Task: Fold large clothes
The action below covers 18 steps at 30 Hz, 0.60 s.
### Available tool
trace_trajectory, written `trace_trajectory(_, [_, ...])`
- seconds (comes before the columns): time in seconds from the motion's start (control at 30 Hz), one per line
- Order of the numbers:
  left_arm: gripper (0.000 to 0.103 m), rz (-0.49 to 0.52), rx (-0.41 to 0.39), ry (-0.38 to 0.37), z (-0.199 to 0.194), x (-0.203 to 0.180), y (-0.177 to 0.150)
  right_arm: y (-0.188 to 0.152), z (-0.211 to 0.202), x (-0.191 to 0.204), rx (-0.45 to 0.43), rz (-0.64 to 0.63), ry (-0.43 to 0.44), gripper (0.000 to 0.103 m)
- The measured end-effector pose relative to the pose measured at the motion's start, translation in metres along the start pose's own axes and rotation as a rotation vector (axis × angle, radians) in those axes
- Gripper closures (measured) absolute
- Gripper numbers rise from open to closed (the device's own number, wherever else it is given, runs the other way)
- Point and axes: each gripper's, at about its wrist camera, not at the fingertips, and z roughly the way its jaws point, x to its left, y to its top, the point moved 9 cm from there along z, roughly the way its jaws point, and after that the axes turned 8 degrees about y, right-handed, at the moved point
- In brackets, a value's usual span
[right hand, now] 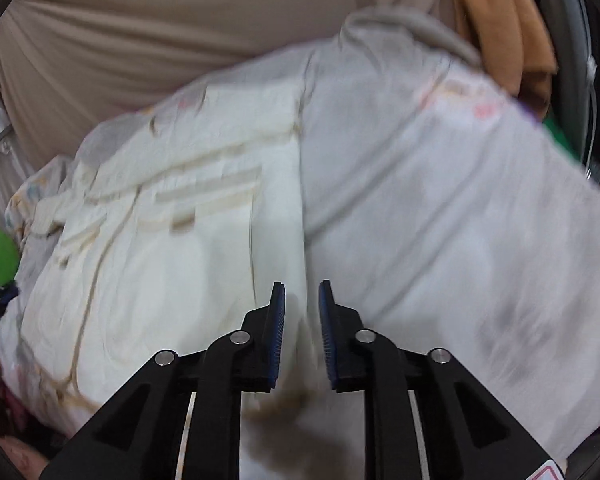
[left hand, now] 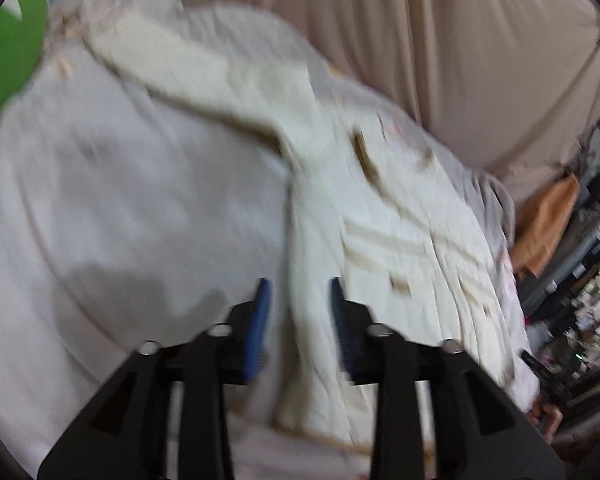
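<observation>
A cream garment (left hand: 400, 208) with tan trim lies spread on a pale bed sheet (left hand: 120, 200), one long sleeve (left hand: 188, 76) stretching toward the upper left. My left gripper (left hand: 298, 284) hovers over the garment's lower left edge. Its blue pads stand apart and no cloth is pinched between them. In the right wrist view the same garment (right hand: 172, 248) fills the left half, and the sheet (right hand: 440, 200) fills the right. My right gripper (right hand: 302, 286) hangs above the garment's right edge with a narrow gap between its pads and nothing gripped. Both views are blurred.
A beige curtain (left hand: 440, 40) hangs behind the bed. A green object (left hand: 8, 48) sits at the far left corner, and an orange cloth (left hand: 548, 224) lies off the bed's right side. Cluttered shelves (left hand: 580, 320) stand beyond it.
</observation>
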Motion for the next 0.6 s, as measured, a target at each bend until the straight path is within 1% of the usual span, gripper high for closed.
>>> trace_trajectory(0.03, [0.046,-0.008,-0.056,0.05,-0.003,0.012,0.024,0.016,-0.004,0.005,-0.039,-0.018,-0.009,0.079])
trace_trajectory(0.07, [0.042,-0.034,-0.115,0.116,-0.003,0.027,0.052,0.038,-0.004,0.016,-0.08,-0.044,0.002,0.079])
trace_trajectory(0.1, [0.039,-0.056,-0.151,0.147,0.001,0.041,0.076,0.051,-0.001,0.025,-0.095,-0.059,0.024,0.079])
trace_trajectory(0.13, [0.039,-0.084,-0.174,0.185,0.006,0.056,0.094,0.065,0.005,0.037,-0.105,-0.077,0.056,0.079])
trace_trajectory(0.23, [0.039,-0.198,-0.202,0.285,0.04,0.109,0.152,0.098,0.039,0.077,-0.099,-0.138,0.149,0.079])
trace_trajectory(0.3, [0.039,-0.266,-0.188,0.322,0.072,0.145,0.187,0.109,0.064,0.097,-0.078,-0.169,0.169,0.079])
trace_trajectory(0.33, [0.039,-0.302,-0.177,0.354,0.083,0.163,0.195,0.113,0.078,0.105,-0.061,-0.177,0.184,0.079])
trace_trajectory(0.37, [0.039,-0.347,-0.17,0.372,0.096,0.177,0.202,0.116,0.093,0.112,-0.039,-0.175,0.203,0.079])
trace_trajectory(0.4, [0.039,-0.386,-0.154,0.36,0.112,0.191,0.211,0.117,0.105,0.118,-0.021,-0.17,0.215,0.079])
trace_trajectory(0.43, [0.039,-0.424,-0.139,0.366,0.123,0.204,0.216,0.117,0.115,0.122,-0.005,-0.167,0.225,0.079])
trace_trajectory(0.5, [0.039,-0.515,-0.135,0.398,0.14,0.23,0.223,0.113,0.132,0.127,0.02,-0.169,0.23,0.079])
trace_trajectory(0.53, [0.04,-0.568,-0.144,0.397,0.145,0.24,0.224,0.111,0.138,0.127,0.028,-0.174,0.229,0.079])
trace_trajectory(0.57, [0.041,-0.595,-0.147,0.382,0.148,0.245,0.225,0.108,0.145,0.128,0.038,-0.179,0.231,0.079])
trace_trajectory(0.6, [0.05,-0.625,-0.147,0.357,0.152,0.249,0.227,0.104,0.152,0.126,0.048,-0.178,0.232,0.079])
